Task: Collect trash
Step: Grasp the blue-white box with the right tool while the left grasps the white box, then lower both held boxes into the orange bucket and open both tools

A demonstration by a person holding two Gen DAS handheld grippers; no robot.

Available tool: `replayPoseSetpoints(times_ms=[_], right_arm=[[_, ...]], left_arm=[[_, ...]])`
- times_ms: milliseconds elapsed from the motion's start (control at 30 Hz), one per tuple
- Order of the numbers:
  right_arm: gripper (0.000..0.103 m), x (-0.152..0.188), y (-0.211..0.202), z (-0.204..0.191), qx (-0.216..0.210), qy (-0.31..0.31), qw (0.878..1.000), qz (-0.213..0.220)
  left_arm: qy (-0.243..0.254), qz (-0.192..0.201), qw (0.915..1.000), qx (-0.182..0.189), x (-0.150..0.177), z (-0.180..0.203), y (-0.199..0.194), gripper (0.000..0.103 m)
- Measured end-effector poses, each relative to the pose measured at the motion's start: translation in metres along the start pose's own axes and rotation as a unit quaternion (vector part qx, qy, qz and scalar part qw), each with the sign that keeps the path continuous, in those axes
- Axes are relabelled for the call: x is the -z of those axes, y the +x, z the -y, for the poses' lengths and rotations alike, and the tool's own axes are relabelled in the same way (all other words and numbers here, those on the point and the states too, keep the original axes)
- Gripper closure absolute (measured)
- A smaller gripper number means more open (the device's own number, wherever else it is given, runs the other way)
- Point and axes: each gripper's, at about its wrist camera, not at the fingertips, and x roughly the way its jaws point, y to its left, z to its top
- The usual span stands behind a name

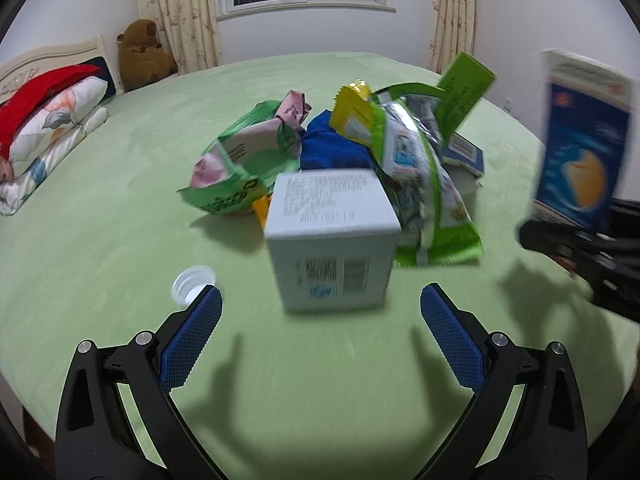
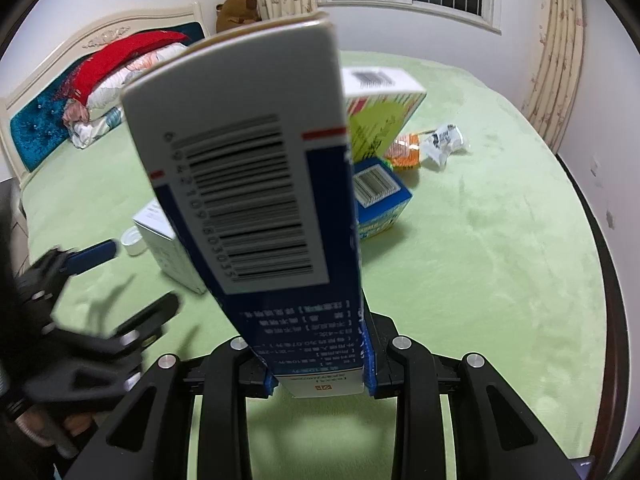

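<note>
A pile of trash lies on the green bed [image 1: 120, 240]. A white carton [image 1: 332, 236] stands nearest. Behind it are a green bag [image 1: 240, 160], a blue bag [image 1: 328, 148] and a green-and-white snack bag [image 1: 432, 208]. My left gripper [image 1: 321, 291] is open just short of the white carton, with nothing between its pads. A clear bottle cap [image 1: 192, 282] lies by its left fingertip. My right gripper [image 2: 320, 360] is shut on a flat blue-and-white box [image 2: 248, 184] with a barcode, held upright above the bed. The left wrist view shows this box [image 1: 584, 140] at the far right.
In the right wrist view a blue barcode box [image 2: 380, 196], a green-and-yellow box [image 2: 380, 112], an orange wrapper [image 2: 404, 150] and a crumpled white wrapper [image 2: 444, 142] lie behind the held box. Pillows [image 1: 52, 120] and a teddy bear [image 1: 144, 52] sit by the headboard. Walls edge the bed at the right.
</note>
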Motion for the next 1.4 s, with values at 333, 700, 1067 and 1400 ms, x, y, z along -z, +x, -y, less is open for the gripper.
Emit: replayPoseSetpoints(times_ms=[333,700,1067,1400], right_arm=[[0.072,-0.004,-0.007,-0.004,0.0,-0.021,1.0,0.001],[0.072,0.014,-0.03,-0.019,0.005,-0.03,1.0,0.007],[0.072,0.073,-0.069,-0.042,-0.024,-0.044,0.999,-0.003],[0.072,0.17,-0.092,-0.067,-0.102,-0.095,0.987,-0.081]], left_arm=[[-0.028,-0.04,0.9988,-0.001,-0.028,-0.006,0.053,0.041],[-0.011,0.003,0.9998,-0.018,-0.004,-0.004,-0.012,0.042],[0.013,0.022,0.9997,0.002,0.074,-0.001,-0.114,0.042],[0.088,-0.073,0.9931,0.029,0.196,0.02,-0.133,0.042]])
